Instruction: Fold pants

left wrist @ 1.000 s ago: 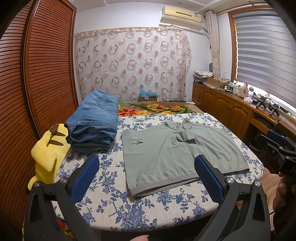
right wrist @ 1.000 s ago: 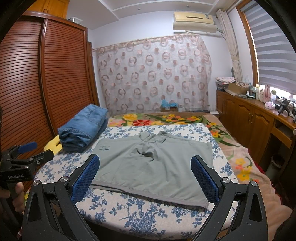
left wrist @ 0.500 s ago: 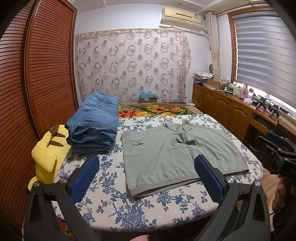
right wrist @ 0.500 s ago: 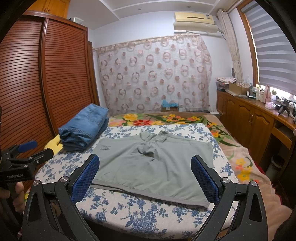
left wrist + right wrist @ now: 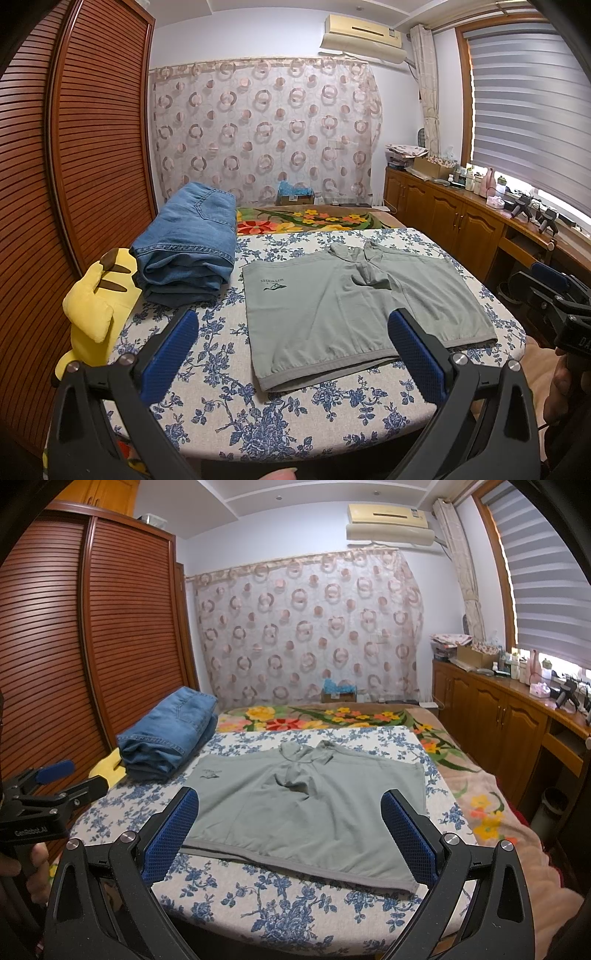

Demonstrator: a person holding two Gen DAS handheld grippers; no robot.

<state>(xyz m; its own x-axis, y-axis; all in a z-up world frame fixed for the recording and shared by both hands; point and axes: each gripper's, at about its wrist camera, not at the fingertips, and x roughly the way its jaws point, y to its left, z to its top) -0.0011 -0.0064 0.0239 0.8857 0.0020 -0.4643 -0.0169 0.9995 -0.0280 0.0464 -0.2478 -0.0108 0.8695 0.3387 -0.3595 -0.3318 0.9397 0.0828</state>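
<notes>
While both my grippers hang above the near edge of the table [image 5: 236, 417], nothing is gripped: left gripper [image 5: 291, 354] fingers spread wide, right gripper [image 5: 290, 829] fingers spread wide too. Grey-green shorts [image 5: 354, 314] lie flat mid-table on the floral cloth, waistband toward me, small logo on the left leg. Folded jeans [image 5: 188, 247] are stacked at the far-left corner, apart from the shorts. Yellow plush toy [image 5: 98, 299] sits just left of the jeans, at the table edge.
</notes>
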